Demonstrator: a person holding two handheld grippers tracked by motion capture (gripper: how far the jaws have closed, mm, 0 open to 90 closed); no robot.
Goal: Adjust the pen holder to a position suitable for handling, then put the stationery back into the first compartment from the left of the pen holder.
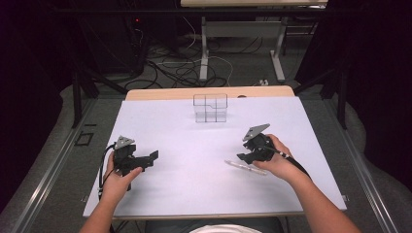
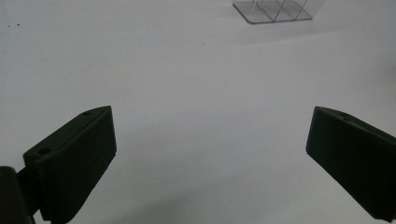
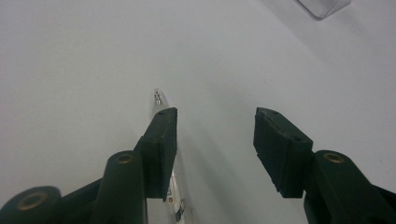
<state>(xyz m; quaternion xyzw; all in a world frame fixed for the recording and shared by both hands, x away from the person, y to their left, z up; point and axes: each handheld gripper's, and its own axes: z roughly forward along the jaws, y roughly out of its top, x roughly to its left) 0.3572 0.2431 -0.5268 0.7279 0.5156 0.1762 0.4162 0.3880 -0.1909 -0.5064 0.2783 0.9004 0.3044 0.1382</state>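
Item: clear plastic pen (image 1: pixel 245 167), lying flat on the white table sheet (image 1: pixel 194 160), lower right of centre in the high view, just below the right gripper (image 1: pixel 247 156).

Handling, as judged: light, rigid, smooth-barrelled and round, so apt to roll or skid away from a closing pad. Thin and low to the surface; the pads must come down nearly to the sheet. Best taken across the mid-barrel, jaws square to its length, away from the tapered tip.

Right gripper (image 3: pixel 215 149): jaws about half open, nothing clamped. In the right gripper view the pen (image 3: pixel 173 186) runs under and alongside the left-hand jaw rather than in the gap, its metal tip (image 3: pixel 158 98) poking out past that jaw at centre frame. The grip looks misaligned; a shift sideways seems needed before closing.

Left gripper (image 1: pixel 141 161): lower left of the high view, jaws wide open and empty (image 2: pixel 210 154), bare sheet between them.

Farther off: clear divided organiser (image 1: pixel 210 108), upper centre of the high view, well apart from the pen; its base shows at the top edge of the left gripper view (image 2: pixel 275 11).

View notes: the high view gives the overall layout; the right gripper view alone reveals the pen's offset from the jaw gap.
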